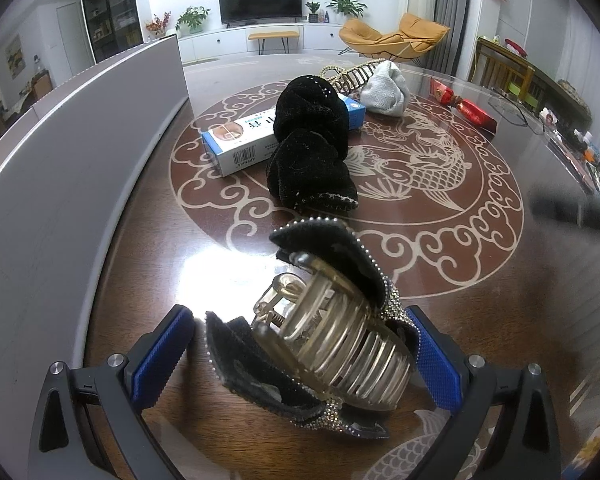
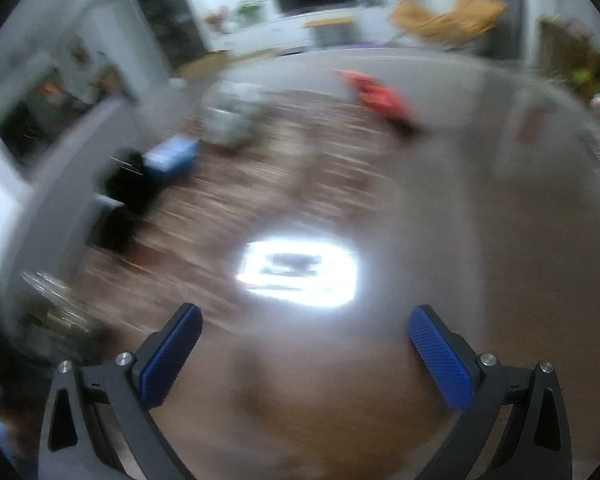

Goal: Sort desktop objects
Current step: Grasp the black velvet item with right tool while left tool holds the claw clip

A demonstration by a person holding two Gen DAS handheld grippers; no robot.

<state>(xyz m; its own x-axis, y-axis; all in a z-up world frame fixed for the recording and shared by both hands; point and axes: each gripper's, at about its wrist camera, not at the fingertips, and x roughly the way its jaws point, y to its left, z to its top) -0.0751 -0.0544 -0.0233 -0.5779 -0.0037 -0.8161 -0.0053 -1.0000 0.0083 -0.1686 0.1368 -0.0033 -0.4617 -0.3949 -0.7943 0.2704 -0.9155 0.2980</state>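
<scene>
Hair claw clip [image 1: 324,340], black fabric with rhinestone trim, lies on the table [image 1: 140,248] at lower centre between the wide-open left gripper [image 1: 296,356]; right pad touching. Right gripper [image 2: 306,356] spread wide, empty; view blurred.

Left wrist view: sharp, evenly lit, glare patch on bench [image 1: 112,280], fisheye-curved edges. Right wrist view: heavily motion-blurred, with a bright overexposed reflection.
</scene>
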